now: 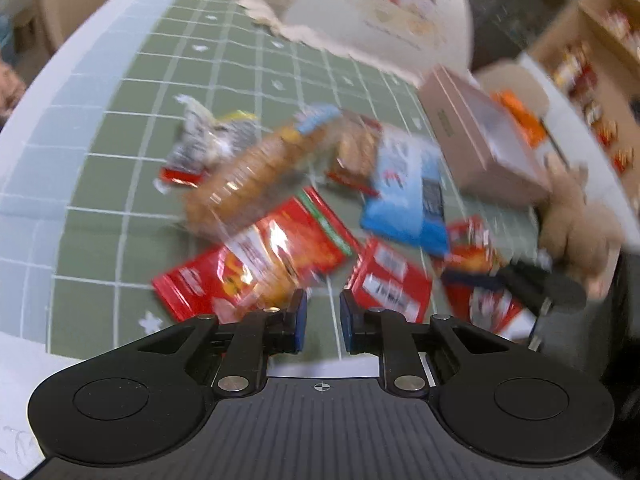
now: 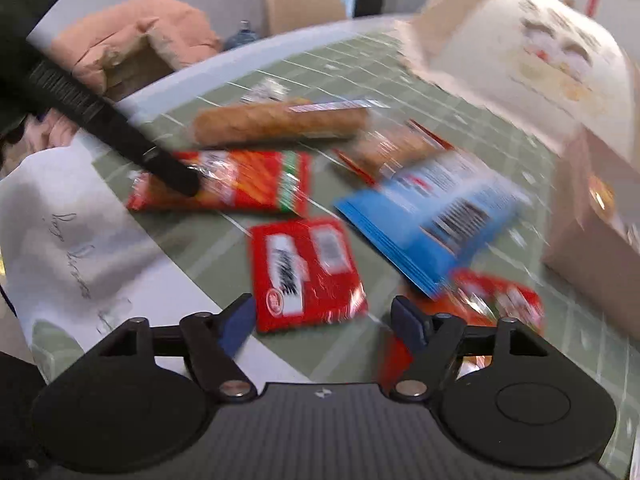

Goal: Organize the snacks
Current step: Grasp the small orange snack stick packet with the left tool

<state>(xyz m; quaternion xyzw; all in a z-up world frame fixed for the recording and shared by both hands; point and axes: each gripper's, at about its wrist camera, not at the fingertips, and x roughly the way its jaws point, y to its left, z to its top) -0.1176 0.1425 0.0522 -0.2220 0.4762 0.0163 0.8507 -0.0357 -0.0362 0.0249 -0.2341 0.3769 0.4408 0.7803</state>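
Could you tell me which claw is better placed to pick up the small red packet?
Right. The right claw is open with the small red packet just ahead of its gap; the left claw is shut, beside the larger red bag.

Left gripper point(image 1: 323, 320) points steeply down, jaws drawn near together, empty. Right gripper point(image 2: 323, 320) tilts down likewise, jaws spread wide, empty.
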